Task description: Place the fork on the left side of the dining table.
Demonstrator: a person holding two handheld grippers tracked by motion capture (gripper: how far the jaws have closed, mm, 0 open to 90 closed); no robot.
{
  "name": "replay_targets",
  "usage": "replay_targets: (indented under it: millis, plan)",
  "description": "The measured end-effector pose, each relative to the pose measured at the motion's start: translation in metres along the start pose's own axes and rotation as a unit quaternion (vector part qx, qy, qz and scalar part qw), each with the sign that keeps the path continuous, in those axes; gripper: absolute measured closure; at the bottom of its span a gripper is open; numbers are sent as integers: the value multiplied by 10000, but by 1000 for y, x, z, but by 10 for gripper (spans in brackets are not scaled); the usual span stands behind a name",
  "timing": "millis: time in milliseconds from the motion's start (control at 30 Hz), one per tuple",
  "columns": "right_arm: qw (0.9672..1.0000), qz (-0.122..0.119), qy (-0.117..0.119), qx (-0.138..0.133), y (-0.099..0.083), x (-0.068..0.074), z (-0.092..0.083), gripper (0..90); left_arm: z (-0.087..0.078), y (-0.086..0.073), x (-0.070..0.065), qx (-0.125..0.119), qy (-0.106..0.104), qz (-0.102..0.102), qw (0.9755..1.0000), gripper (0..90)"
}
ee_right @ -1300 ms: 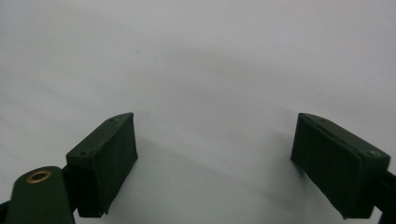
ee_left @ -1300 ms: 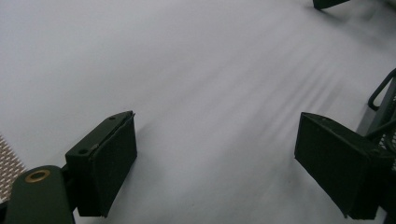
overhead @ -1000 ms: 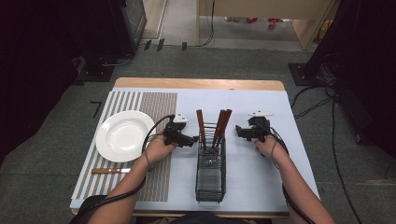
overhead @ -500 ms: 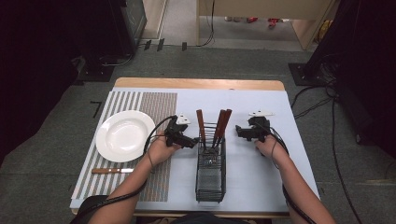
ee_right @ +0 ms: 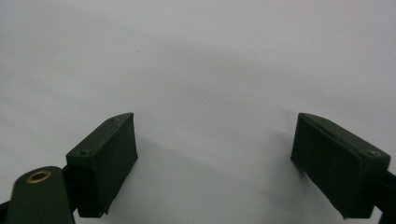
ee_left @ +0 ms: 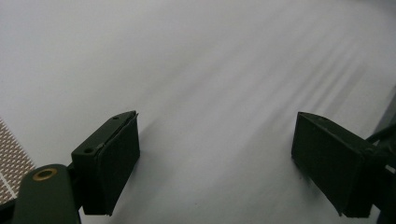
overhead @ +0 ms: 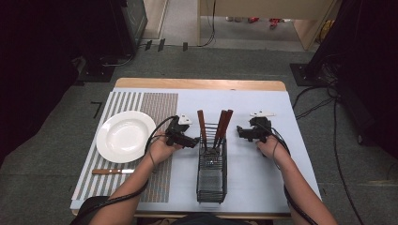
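In the middle of the high view, a black wire basket [overhead: 210, 168] stands on the bench [overhead: 263, 168], with three brown-handled utensils [overhead: 219, 127] upright in its far end. The left tool [overhead: 193, 142] rests just left of the basket. Its jaws are wide, have just closed a little, and hold nothing. The right tool [overhead: 240, 132], right of the basket, is also wide and empty. A white plate [overhead: 125, 136] and a knife [overhead: 112, 171] lie at left.

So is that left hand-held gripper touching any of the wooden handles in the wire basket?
Apart. In the left gripper view the left hand-held gripper has wide-open jaws with nothing but bare table between them; in the high view it sits just left of the wooden handles in the wire basket.
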State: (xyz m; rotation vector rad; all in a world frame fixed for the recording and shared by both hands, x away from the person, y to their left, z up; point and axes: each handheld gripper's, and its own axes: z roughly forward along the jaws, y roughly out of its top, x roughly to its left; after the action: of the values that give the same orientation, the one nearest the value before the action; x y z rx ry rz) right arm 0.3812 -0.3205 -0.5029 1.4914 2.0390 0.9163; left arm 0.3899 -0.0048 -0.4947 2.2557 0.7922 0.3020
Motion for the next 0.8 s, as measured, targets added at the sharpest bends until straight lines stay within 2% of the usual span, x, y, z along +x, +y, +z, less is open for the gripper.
replay_targets:
  millis: [133,200,233,333,433,467,500,633,667,800]
  plan:
    - [10000,-4,0,4,0,0,0,138,-1,1,0,50,0,63,10000,173]
    - [10000,0,0,-1,0,0,0,138,-3,3,3,51,-36,52,10000,232]
    - [10000,0,0,0,0,0,0,138,-5,4,4,71,-126,26,9999,279]
    - [10000,-2,-1,0,0,0,0,138,-7,7,4,55,-147,-67,9999,264]
    - [10000,-2,0,0,0,0,0,138,-8,8,2,81,-171,53,9998,268]
    - [10000,0,-1,0,0,0,0,138,-9,9,1,181,-149,166,9996,268]
    - [10000,-2,0,-1,0,0,0,138,-8,9,1,194,-149,158,9996,268]
    - [10000,-1,-1,0,0,0,0,138,-8,10,3,259,-208,39,9994,274]
    - [10000,-2,-2,1,0,0,0,138,-9,12,4,289,-268,-56,9992,292]
    - [10000,-2,-2,-1,0,0,0,138,-14,14,8,369,-498,-199,9979,303]
